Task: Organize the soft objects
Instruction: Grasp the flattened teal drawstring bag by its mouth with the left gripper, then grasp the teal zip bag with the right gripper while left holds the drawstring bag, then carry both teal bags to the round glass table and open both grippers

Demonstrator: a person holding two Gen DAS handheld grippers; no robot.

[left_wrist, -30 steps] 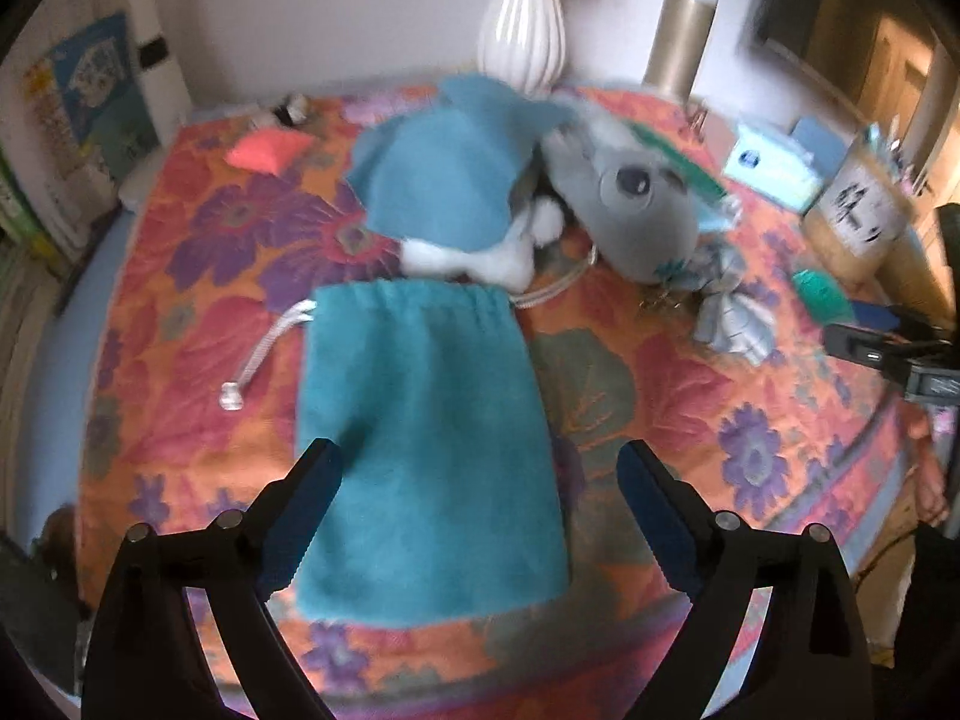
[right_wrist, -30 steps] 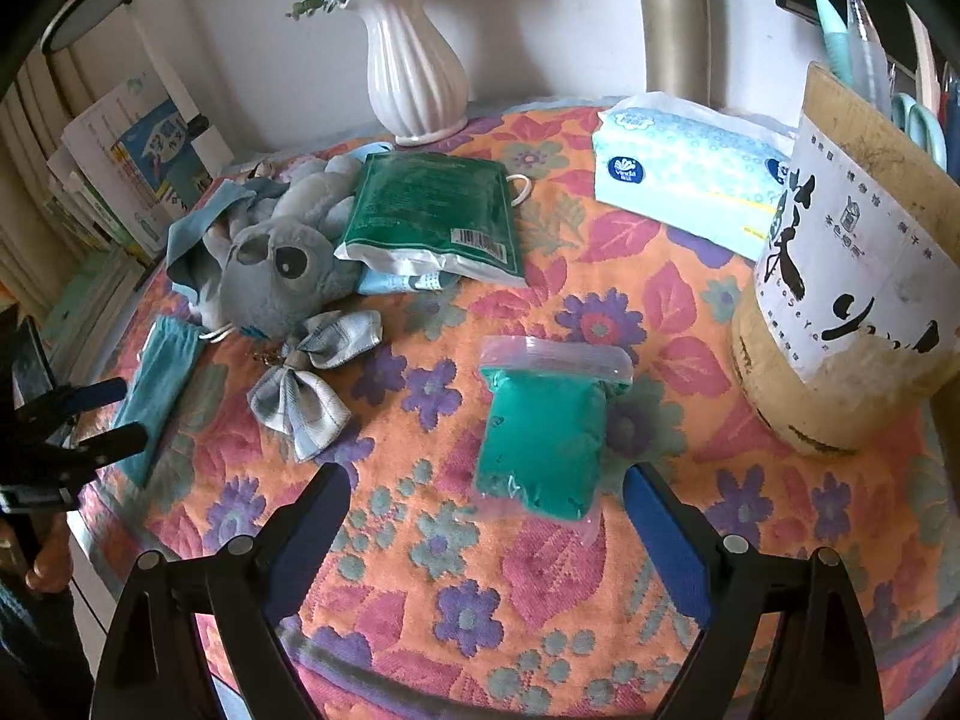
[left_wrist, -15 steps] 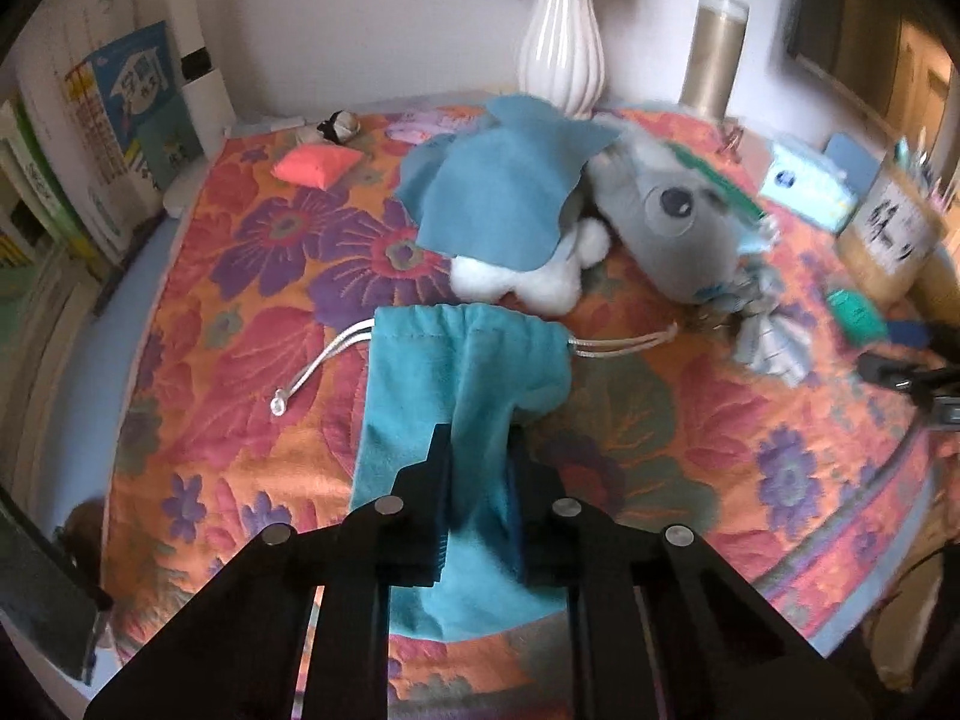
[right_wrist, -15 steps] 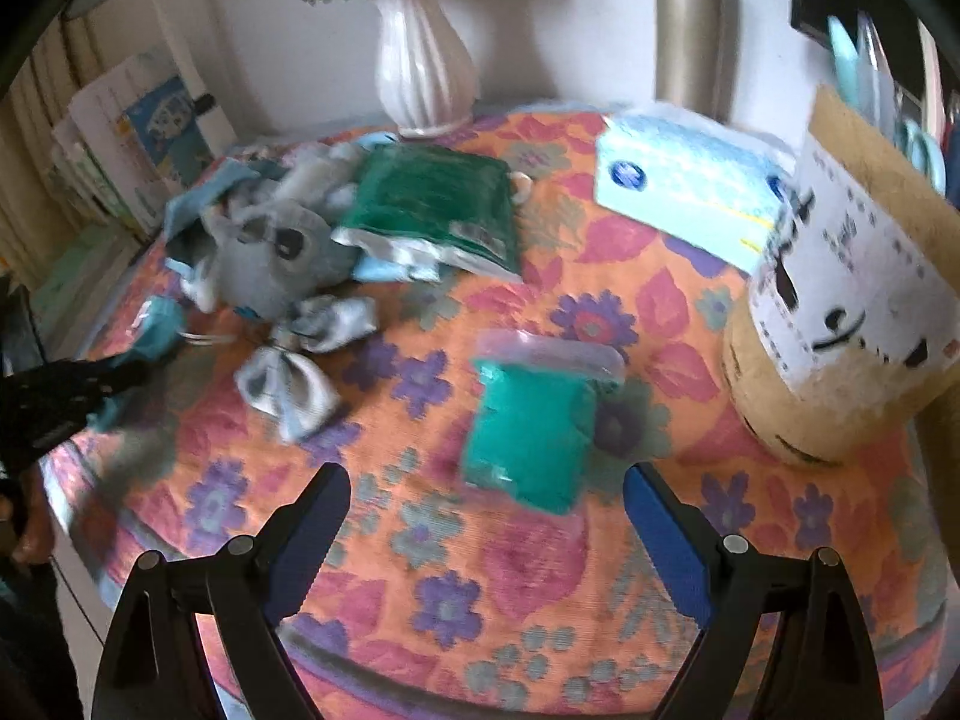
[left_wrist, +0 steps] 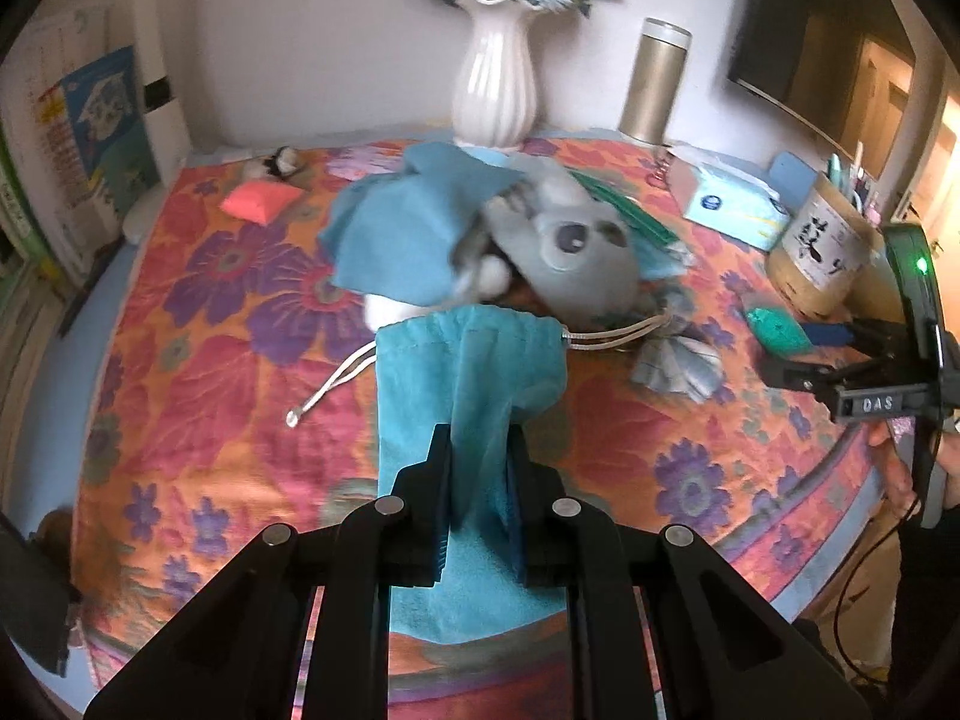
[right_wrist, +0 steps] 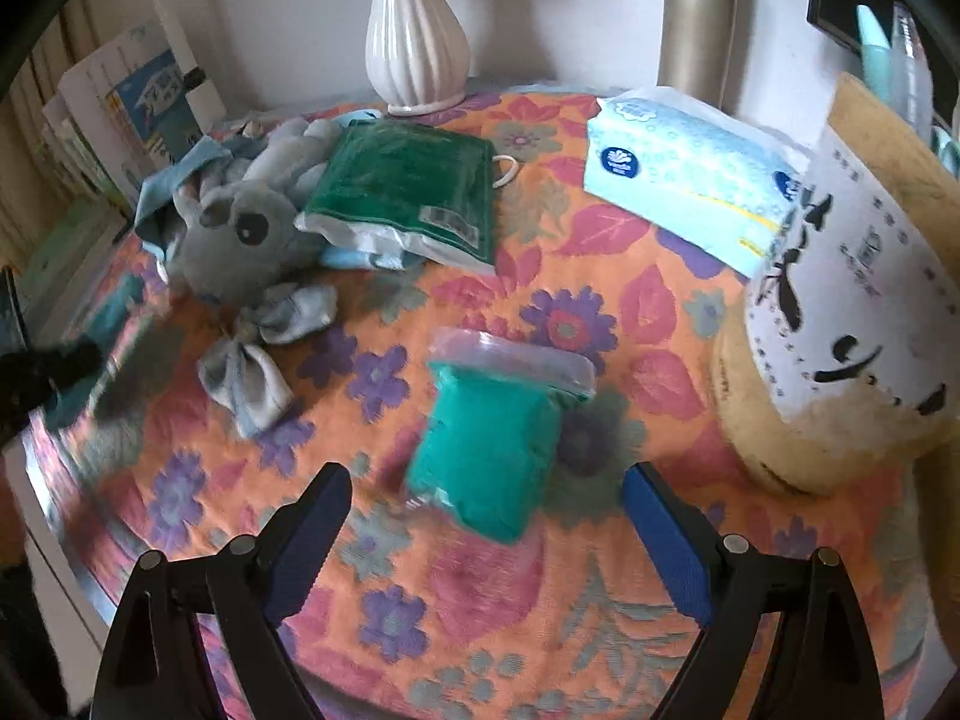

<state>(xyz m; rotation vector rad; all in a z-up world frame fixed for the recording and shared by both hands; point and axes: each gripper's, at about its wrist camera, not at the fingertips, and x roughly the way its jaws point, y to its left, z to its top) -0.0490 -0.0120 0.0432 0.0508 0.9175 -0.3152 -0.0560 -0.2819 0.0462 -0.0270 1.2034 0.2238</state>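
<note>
Two grippers over one floral tablecloth (left_wrist: 198, 324). Largest soft item: teal drawstring pouch (left_wrist: 474, 372), centre of left wrist view, mouth toward 12 o'clock, cords trailing to 9 and 3 o'clock. Left gripper (left_wrist: 479, 474): a second ago spread wide over flat pouch, now clamped tight on a fold of pouch fabric, cloth bunched and pulled up between the pads. Meaning for task: pouch secured, lift begun; likely next use as container or as item to relocate. Grey plush toy (left_wrist: 570, 258) at 1 o'clock beyond pouch mouth, partly under blue cloth (left_wrist: 408, 228). Right gripper (right_wrist: 486, 516): jaws wide, nothing between them, unchanged from a second ago, poised above bagged teal item (right_wrist: 492, 420) at 12 o'clock. Grey bow (right_wrist: 258, 354) at 10 o'clock in right wrist view, untouched. Small pink cushion (left_wrist: 258, 199) at 11 o'clock, left wrist view, well apart.
</note>
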